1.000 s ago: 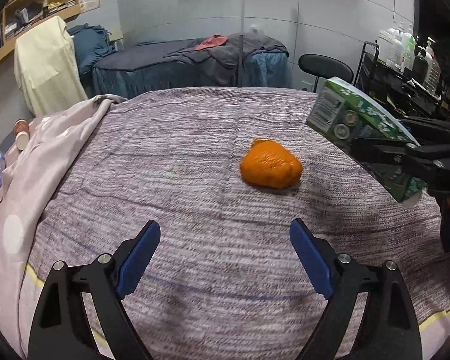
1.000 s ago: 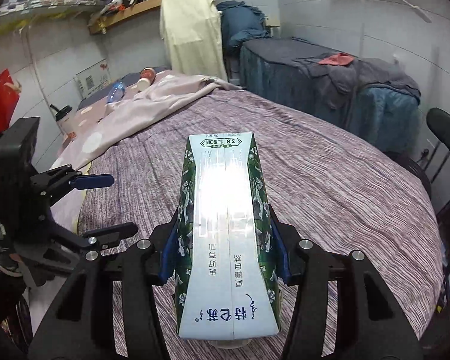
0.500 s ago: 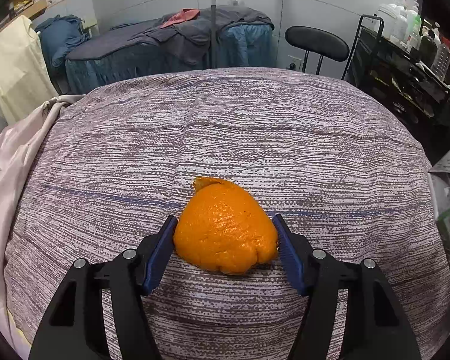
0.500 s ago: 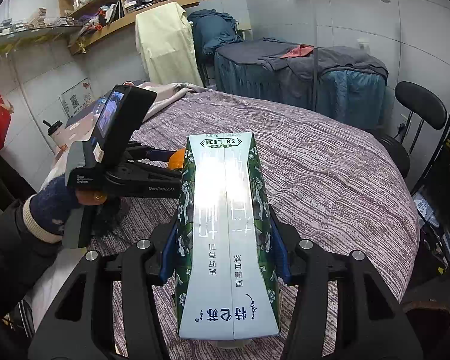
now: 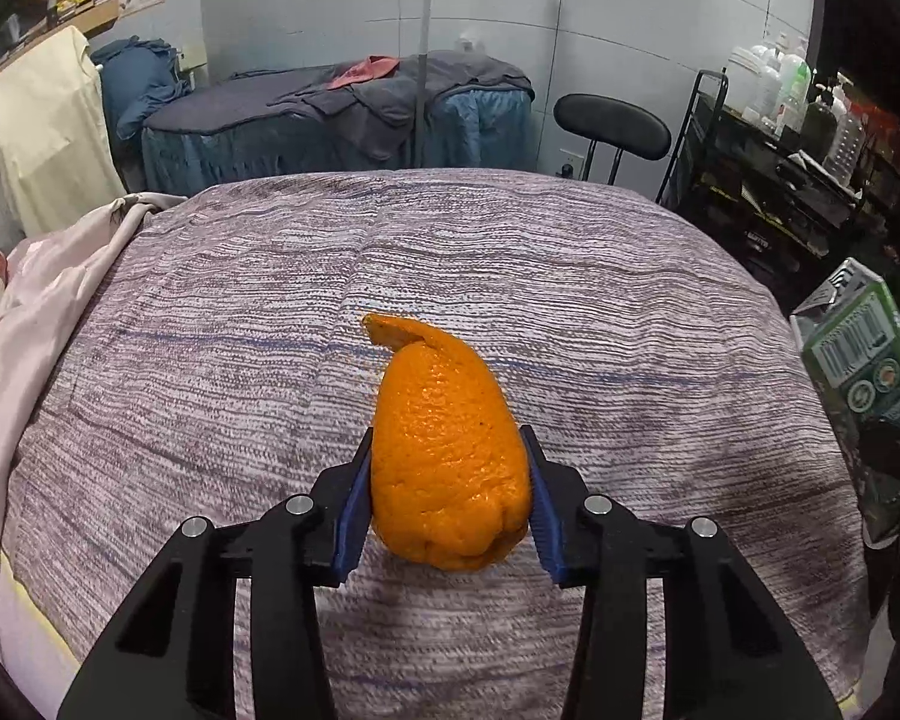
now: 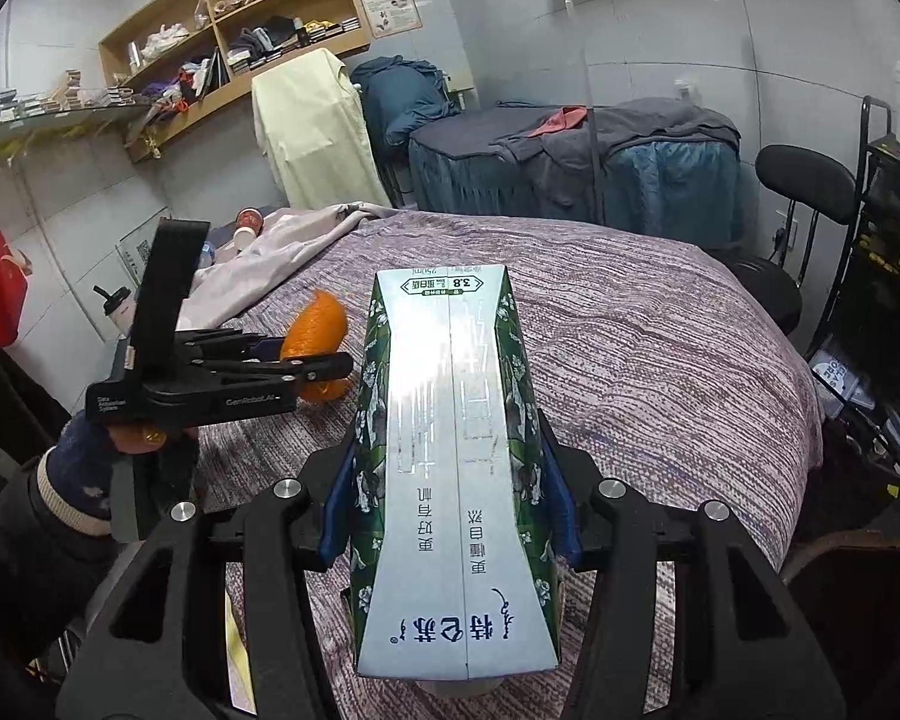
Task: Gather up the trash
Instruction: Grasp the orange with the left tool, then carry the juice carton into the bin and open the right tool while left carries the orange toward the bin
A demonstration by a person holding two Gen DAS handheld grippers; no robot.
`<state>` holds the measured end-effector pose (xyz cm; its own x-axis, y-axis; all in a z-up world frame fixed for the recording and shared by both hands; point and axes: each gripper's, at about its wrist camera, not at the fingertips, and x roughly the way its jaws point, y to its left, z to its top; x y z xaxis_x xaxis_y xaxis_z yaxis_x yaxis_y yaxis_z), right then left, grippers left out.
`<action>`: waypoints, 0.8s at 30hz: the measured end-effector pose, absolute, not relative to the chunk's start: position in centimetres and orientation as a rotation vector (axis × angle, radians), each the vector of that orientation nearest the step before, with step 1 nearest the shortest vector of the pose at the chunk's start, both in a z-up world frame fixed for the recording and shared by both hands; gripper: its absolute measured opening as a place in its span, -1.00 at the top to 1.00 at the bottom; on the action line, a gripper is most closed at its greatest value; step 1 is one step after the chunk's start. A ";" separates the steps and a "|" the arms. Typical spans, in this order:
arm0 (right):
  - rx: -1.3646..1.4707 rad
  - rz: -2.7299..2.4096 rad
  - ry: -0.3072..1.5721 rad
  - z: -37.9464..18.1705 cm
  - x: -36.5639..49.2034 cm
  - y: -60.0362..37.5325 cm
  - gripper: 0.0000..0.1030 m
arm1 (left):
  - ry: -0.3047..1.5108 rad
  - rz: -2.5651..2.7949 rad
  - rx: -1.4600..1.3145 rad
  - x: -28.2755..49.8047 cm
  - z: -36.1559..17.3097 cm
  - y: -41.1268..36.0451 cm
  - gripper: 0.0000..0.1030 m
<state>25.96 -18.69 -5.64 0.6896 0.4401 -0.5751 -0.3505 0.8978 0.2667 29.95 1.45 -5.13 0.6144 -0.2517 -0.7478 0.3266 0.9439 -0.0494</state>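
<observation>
Left tongs [image 5: 447,495] clamped on orange peel [image 5: 447,456] above the bed [image 5: 630,300]; right tongs [image 6: 450,510] grip milk carton [image 6: 456,480]. Next: likely binning both.

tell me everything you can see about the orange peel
The peel is bright orange with a pebbled, dimpled skin, squeezed into a tall lump with a curled flap at its far tip. It looks soft and hollow, creased near the bottom. The left tool is shut on it, a blue pad pressing each side. The right view shows it over the striped purple bedspread; whether it touches the cloth is unclear.
</observation>
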 end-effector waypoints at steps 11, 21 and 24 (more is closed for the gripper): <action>0.189 0.416 0.641 -5.4 20.6 -21.3 -0.01 | 0.738 -0.339 0.043 21.3 -2.0 1.5 0.16; 0.259 0.367 0.626 -5.9 15.5 -24.6 -0.01 | 0.697 -0.356 0.022 15.8 -1.1 0.8 0.16; 0.275 0.341 0.623 -6.0 14.3 -26.0 -0.01 | 0.696 -0.369 0.004 14.9 -1.1 0.5 0.16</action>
